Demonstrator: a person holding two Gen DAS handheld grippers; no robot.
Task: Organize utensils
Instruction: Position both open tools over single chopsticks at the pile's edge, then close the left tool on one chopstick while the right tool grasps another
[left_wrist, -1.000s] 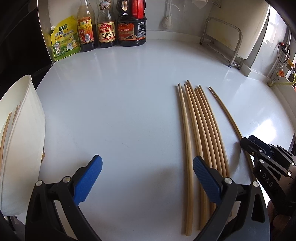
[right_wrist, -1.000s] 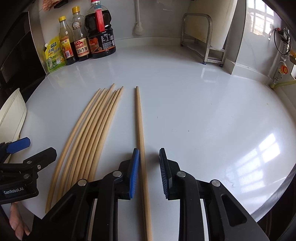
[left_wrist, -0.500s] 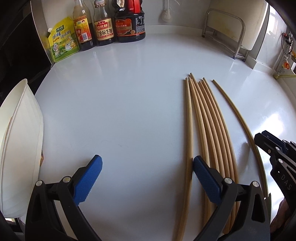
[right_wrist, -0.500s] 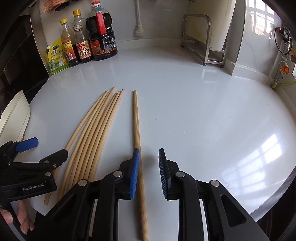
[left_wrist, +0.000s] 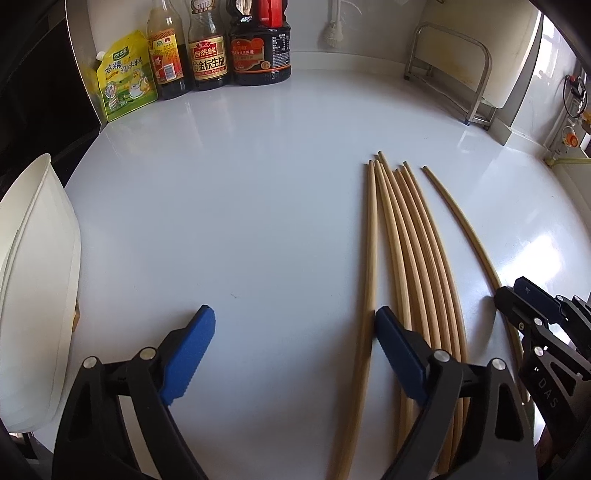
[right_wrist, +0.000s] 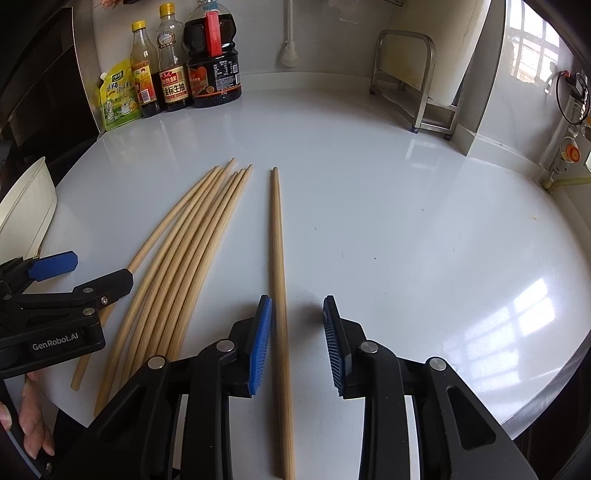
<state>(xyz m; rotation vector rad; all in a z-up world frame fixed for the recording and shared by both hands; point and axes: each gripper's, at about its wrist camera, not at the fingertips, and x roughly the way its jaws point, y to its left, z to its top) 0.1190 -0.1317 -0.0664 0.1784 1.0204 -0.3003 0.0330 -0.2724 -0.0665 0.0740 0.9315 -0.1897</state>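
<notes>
On the white bench (right_wrist: 406, 221) a fan of bamboo chopsticks (right_wrist: 192, 251) lies beside one lone chopstick (right_wrist: 277, 258). The right tool (right_wrist: 297, 339) straddles that lone stick — its jaws are opening, pads clear of it. The left tool (left_wrist: 295, 354) is spread wide but closing, its right pad beside the leftmost chopstick (left_wrist: 370, 258), grasping nothing.

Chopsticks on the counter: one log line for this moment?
left gripper: closing, leftmost chopstick inside | right gripper: opening around single chopstick | bundle: flat on counter
</notes>
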